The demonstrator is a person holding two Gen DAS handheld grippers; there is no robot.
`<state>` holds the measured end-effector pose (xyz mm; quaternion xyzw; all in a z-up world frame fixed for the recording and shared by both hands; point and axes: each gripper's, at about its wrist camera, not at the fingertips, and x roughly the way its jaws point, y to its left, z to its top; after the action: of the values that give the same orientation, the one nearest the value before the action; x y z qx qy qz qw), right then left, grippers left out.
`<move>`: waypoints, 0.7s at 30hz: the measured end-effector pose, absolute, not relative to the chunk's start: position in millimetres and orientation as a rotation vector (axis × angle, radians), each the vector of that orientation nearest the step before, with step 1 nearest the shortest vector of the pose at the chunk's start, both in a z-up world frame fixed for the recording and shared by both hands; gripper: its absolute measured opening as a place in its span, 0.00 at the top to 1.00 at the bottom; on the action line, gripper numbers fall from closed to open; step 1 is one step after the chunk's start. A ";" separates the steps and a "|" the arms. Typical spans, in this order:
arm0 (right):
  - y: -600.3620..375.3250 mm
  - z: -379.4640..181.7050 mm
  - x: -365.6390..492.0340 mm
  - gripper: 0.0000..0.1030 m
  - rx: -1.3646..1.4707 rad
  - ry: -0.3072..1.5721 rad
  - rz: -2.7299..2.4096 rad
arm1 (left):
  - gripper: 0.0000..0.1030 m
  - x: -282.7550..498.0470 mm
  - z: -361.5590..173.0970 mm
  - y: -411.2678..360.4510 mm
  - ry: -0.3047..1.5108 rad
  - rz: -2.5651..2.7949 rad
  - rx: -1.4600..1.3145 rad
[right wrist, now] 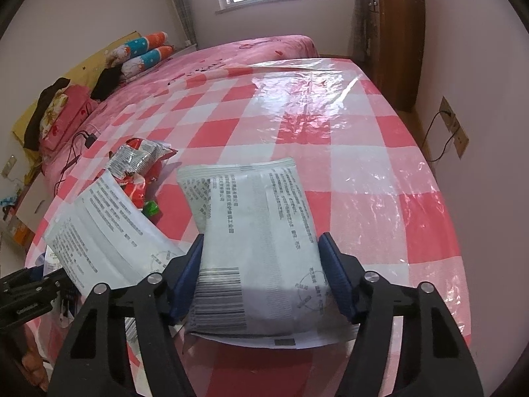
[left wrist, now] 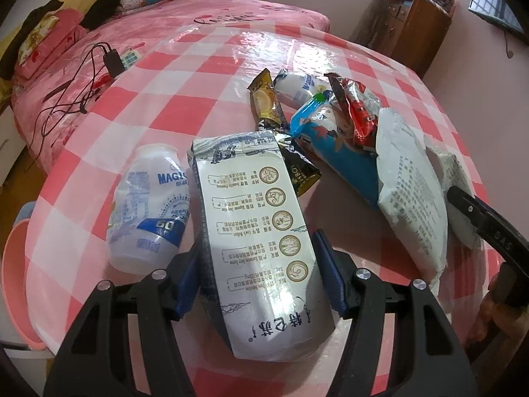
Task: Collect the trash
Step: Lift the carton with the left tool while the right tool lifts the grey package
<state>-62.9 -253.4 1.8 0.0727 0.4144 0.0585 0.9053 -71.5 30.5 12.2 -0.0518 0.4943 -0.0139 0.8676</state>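
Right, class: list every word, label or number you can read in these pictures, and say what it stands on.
"MAGIC": bottle.
"特仑苏": milk pouch, seen upside down.
"DAS": right hand-held gripper, partly cut off.
Small print on the white packets and the dark sachet: too small or blurred to read.

The plastic bottle (left wrist: 148, 208) near the tabletop's left edge reads "MAGIC" and "60". The milk pouch (left wrist: 261, 248) shows upside-down "特仑苏". The other wrappers' print is too small to read.
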 end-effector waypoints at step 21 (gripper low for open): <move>-267.0 15.3 -65.8 0.39 0.386 0.783 0.172 | 0.38 -93.3 28.4 56.9 0.969 -0.195 -0.172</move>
<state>-65.8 -267.0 15.3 0.1868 0.3788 0.0831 0.9026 -93.3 56.9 28.4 -0.0823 0.4645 -0.0937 0.8768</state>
